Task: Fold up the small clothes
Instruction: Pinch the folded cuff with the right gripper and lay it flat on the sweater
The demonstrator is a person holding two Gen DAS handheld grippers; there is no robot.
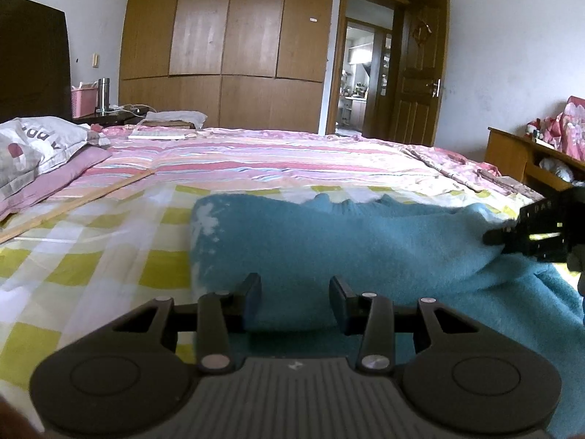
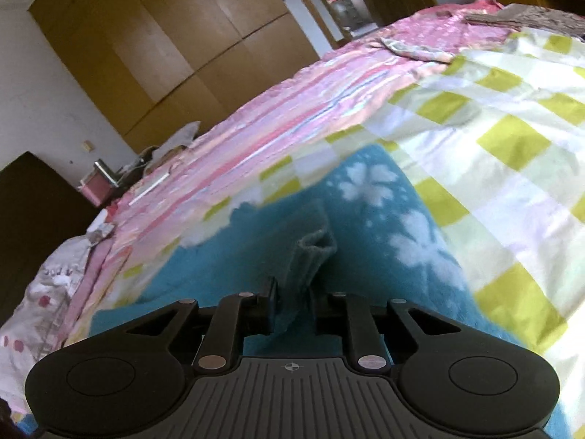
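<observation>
Bedroom, wooden wardrobe (image 1: 226, 25) behind, and a teal garment (image 1: 347, 241) spread on the yellow-checked sheet (image 1: 91, 256).

Both grippers hold the garment's near side: the left gripper (image 1: 295, 301) has a thick roll of teal cloth between its half-parted jaws, seemingly gripped, while the right gripper (image 2: 294, 305) is pinched nearly together on a bunched fold. The garment's long axis runs left to right across the left wrist view, so the fold probably carries the near edge away, toward the striped bedding (image 1: 256, 157). Writing shows on the pillow (image 1: 33, 146) but is too partial to read.
</observation>
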